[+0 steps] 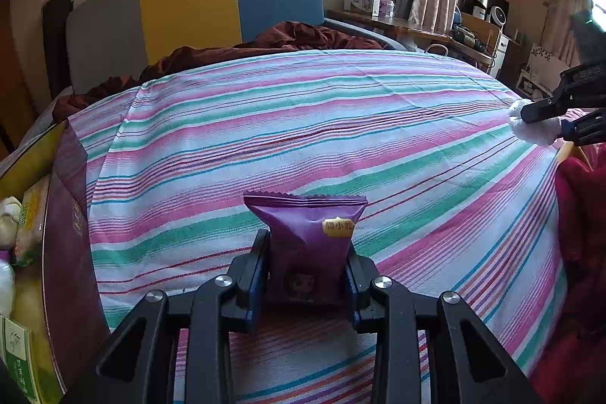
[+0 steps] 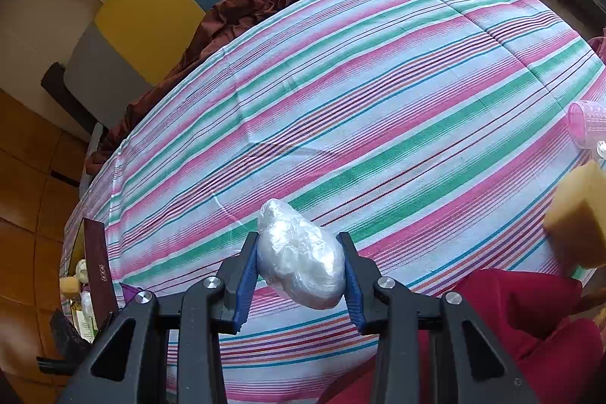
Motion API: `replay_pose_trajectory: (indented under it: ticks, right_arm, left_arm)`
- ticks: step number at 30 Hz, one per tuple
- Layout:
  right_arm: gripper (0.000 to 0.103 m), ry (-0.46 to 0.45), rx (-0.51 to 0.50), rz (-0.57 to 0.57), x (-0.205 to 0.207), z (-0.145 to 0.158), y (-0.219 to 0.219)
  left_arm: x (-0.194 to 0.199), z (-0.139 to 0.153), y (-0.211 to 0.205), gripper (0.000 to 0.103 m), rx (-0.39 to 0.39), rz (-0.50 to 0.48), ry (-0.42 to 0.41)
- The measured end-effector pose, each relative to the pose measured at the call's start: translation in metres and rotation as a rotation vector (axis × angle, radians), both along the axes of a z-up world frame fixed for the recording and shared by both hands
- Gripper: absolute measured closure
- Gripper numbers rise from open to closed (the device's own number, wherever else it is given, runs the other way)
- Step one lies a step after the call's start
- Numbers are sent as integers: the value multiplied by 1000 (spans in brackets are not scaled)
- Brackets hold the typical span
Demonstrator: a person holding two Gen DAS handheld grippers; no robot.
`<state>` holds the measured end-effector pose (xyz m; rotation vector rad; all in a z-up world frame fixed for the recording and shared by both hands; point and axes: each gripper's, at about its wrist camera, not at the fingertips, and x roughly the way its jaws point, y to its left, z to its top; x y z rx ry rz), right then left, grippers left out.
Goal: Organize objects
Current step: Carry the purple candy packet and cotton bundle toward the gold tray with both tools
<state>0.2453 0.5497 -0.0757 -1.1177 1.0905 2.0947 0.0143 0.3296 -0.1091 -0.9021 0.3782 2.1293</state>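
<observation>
My left gripper (image 1: 306, 252) is shut on a purple snack packet (image 1: 308, 233) and holds it upright above the striped bedspread (image 1: 303, 124). My right gripper (image 2: 299, 252) is shut on a white plastic-wrapped lump (image 2: 299, 256) above the same bedspread (image 2: 360, 101). In the left wrist view the right gripper (image 1: 545, 120) shows at the far right with the white lump (image 1: 530, 124) between its fingers. A dark purple box (image 1: 64, 233) with snacks inside stands at the left; it also shows in the right wrist view (image 2: 98, 271).
A red cloth (image 1: 579, 252) lies at the right edge of the bed, also in the right wrist view (image 2: 511, 320). A yellow sponge-like block (image 2: 579, 218) and a pink cup (image 2: 589, 124) sit at the right. A dark red blanket (image 1: 288, 36) lies by the headboard (image 1: 227, 2).
</observation>
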Motion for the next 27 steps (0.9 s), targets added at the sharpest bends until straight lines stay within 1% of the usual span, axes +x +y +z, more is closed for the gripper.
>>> replay_pose_trajectory:
  ticks: [2, 5, 7, 9, 12, 14, 17, 21, 27]
  right_arm:
    - [63, 3, -3, 2, 0, -1, 0]
    - [63, 4, -5, -1, 1, -1, 1]
    - [63, 1, -3, -3, 0, -1, 1]
    - [63, 1, 1, -4, 0, 0, 0]
    - [63, -6, 10, -9, 1, 0, 1]
    - [63, -15, 21, -16, 1, 1, 0]
    - [63, -23, 41, -27, 3, 3, -1]
    - [63, -46, 69, -34, 2, 5, -4]
    - [63, -86, 115, -40, 1, 9, -9]
  left_arm:
    - [0, 0, 0, 69, -1, 1, -5]
    - [-2, 5, -2, 69, -12, 12, -38]
    - [-3, 9, -8, 70, -17, 36, -60]
    - [-4, 19, -17, 70, 7, 56, -70]
    - [-4, 39, -31, 70, 29, 92, -49]
    - [-5, 51, -42, 70, 45, 113, -51]
    - [-3, 64, -59, 70, 67, 139, -39]
    - [-2, 75, -83, 69, 87, 172, -31]
    - [-9, 82, -121, 69, 116, 239, -38]
